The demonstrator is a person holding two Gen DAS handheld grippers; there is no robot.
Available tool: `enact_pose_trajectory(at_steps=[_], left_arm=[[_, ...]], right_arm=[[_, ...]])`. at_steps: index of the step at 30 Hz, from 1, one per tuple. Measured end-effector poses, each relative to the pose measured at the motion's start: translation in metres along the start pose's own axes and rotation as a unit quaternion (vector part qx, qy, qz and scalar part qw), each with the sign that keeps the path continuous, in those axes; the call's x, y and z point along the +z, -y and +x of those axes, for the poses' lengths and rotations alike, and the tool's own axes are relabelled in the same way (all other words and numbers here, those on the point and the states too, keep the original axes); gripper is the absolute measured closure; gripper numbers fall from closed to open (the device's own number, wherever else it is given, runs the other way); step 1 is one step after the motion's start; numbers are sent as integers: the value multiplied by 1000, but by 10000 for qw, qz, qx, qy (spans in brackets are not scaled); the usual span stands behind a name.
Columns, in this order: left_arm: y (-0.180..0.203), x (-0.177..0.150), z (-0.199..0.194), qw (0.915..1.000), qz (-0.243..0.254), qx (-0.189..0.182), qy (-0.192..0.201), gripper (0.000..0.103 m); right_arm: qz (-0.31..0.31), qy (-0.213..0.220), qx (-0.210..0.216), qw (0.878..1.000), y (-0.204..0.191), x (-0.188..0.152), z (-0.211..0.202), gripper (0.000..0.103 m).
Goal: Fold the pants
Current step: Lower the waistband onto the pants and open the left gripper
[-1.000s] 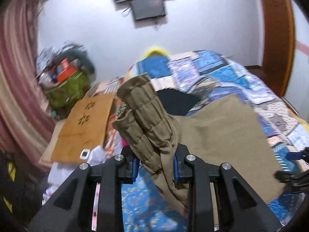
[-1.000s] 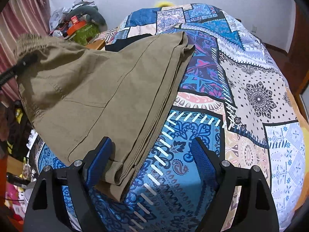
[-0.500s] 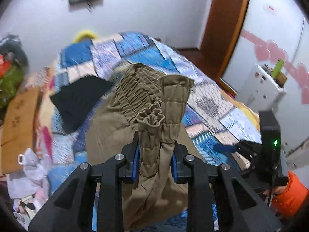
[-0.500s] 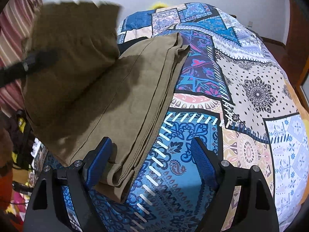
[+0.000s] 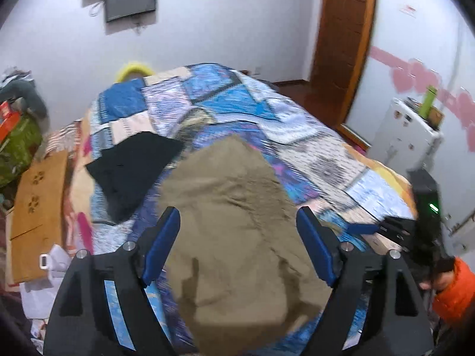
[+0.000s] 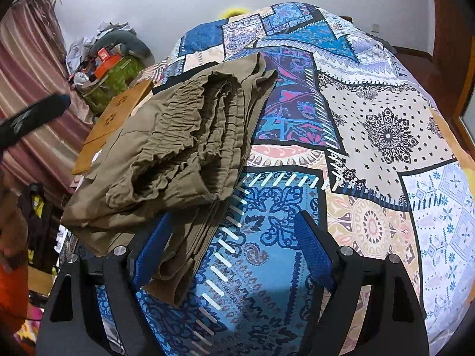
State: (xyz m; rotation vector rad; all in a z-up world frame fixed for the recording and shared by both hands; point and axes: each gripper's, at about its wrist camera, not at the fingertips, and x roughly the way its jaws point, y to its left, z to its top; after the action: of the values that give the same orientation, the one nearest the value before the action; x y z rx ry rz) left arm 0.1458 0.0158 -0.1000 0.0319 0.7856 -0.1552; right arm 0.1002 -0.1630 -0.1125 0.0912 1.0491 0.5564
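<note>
Olive-brown pants (image 6: 178,160) lie folded over on the patterned bedspread (image 6: 371,136), the gathered waistband (image 6: 190,136) on top, facing right. In the left wrist view the pants (image 5: 234,231) are a blurred heap between and beyond my fingers. My left gripper (image 5: 237,246) is open and empty just above them. My right gripper (image 6: 231,249) is open and empty at the near edge of the bed, its left finger beside the pants' lower corner. The left gripper shows as a dark blur in the right wrist view (image 6: 32,115).
A black garment (image 5: 133,166) lies on the bed left of the pants. A wooden board (image 5: 35,213), bags and clutter (image 6: 112,68) stand left of the bed. A white appliance (image 5: 406,136) and a door (image 5: 341,38) are at the right.
My left gripper carried the waistband over the pant legs, opened and let it go. The waistband now rests on the folded pants. The right gripper has stayed in place, open.
</note>
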Motion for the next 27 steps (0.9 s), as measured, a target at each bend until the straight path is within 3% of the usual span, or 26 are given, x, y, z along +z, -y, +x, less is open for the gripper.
enact_pose_trajectory(at_steps=[7, 11, 15, 19, 22, 27], left_arm=[[-73, 36, 61, 9965, -382, 617, -413, 23], [-98, 46, 111, 9930, -519, 646, -836, 23], [-104, 44, 158, 9877, -511, 689, -1309, 23], [-106, 23, 202, 9764, -378, 825, -1962, 20], [-104, 7, 195, 9790, -160, 1096, -1712, 13], [-106, -21, 168, 9737, 42, 1416, -1782, 13]], right_arm=[[30, 70, -7, 10000, 1, 1, -6, 21], [-16, 92, -110, 9999, 2, 2, -8, 21], [65, 66, -177, 9998, 7, 4, -7, 21], [79, 43, -299, 9995, 13, 5, -6, 21], [81, 73, -422, 9990, 19, 7, -10, 21], [165, 251, -488, 9984, 28, 14, -24, 21]])
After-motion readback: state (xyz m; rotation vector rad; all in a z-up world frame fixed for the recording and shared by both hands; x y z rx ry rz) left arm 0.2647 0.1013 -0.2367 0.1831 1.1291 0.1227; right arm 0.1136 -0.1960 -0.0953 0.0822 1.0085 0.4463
